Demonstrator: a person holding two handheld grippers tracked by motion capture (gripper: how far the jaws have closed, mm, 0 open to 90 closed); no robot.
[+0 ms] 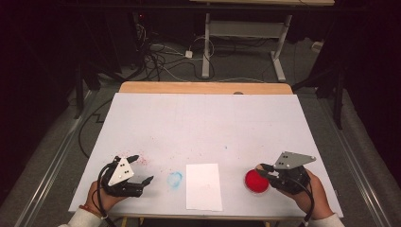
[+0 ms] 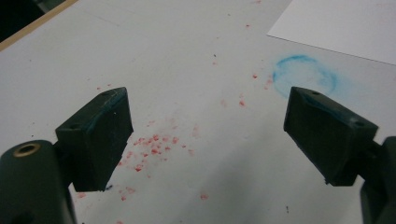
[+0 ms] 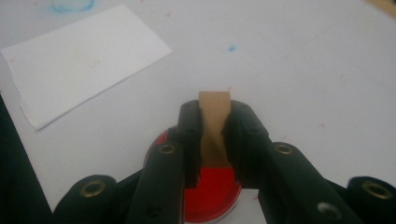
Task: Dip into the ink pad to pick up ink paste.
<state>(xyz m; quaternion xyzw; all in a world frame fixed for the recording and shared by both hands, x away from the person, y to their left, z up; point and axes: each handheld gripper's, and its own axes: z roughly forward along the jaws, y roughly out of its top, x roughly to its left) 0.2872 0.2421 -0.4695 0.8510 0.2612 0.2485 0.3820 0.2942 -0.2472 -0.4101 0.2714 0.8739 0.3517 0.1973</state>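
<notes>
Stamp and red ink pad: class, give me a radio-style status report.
Right gripper shut on wooden stamp, above red ink pad. Left gripper open, holding nothing. White paper lies bare, path unobstructed.

Each hand carries a black, angular two-jaw tool of matte plastic. The left tool (image 1: 140, 168) wears a pale grey three-cornered plate on top, dotted with a few small dark screw holes; the right tool (image 1: 263, 170) has the same plate, greyer and showing two dark holes. A thin black cable loops from the back of each tool down past the wrist. Close up, the left tool's fingers (image 2: 100, 135) are blocky black pads with faint bluish smudges along the edges and a small screw hole in each. Brass-ringed holes sit in the black arms behind both sets of pads. The sleeves are light grey-white, and a reddish-orange band circles the left wrist.
</notes>
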